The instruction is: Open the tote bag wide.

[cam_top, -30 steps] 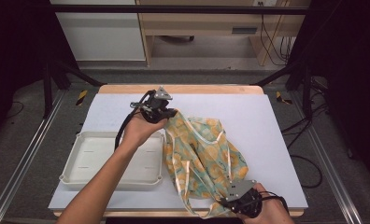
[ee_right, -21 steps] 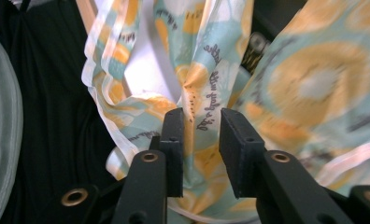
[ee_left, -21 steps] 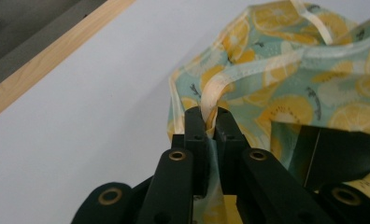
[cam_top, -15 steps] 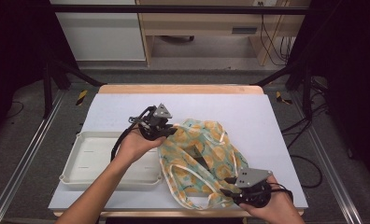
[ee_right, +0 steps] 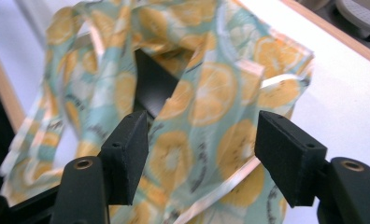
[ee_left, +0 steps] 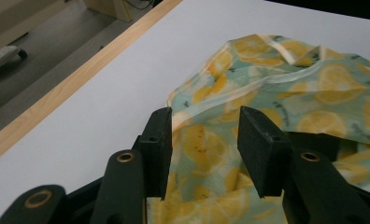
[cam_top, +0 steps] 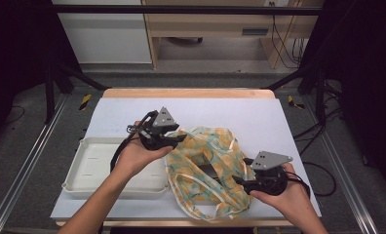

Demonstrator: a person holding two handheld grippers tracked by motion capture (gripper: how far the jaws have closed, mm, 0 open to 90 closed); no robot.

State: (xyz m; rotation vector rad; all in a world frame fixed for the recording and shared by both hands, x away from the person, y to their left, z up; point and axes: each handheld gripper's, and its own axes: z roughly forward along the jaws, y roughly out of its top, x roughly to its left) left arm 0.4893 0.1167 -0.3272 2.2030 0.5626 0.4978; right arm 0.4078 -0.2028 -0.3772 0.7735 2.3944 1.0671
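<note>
On the white surface (cam_top: 259,114), beside a white plastic tray (cam_top: 91,168), lies a crumpled lemon-print fabric bag (cam_top: 208,165). The left claw (ee_left: 204,140) and right claw (ee_right: 202,154) gape around its cloth, gripping nothing; closing seems next.

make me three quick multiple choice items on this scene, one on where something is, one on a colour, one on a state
1. Where does the white plastic tray lie?
A. On the table's left part, beside the cloth
B. On the floor
C. On top of the cloth

2. What print does the thin teal cloth carry?
A. Red stripes
B. Yellow-orange citrus slices
C. Black dots

3. How do the left gripper and the right gripper stand?
A. Both shut on the tray
B. One open, one shut
C. Both open, cloth between the jaws

Answers: 1 A, the high view shows the tray left of the cloth on the white tabletop. 2 B, slices show in every view. 3 C, each gripper view shows a wide gap between the jaws.
</note>
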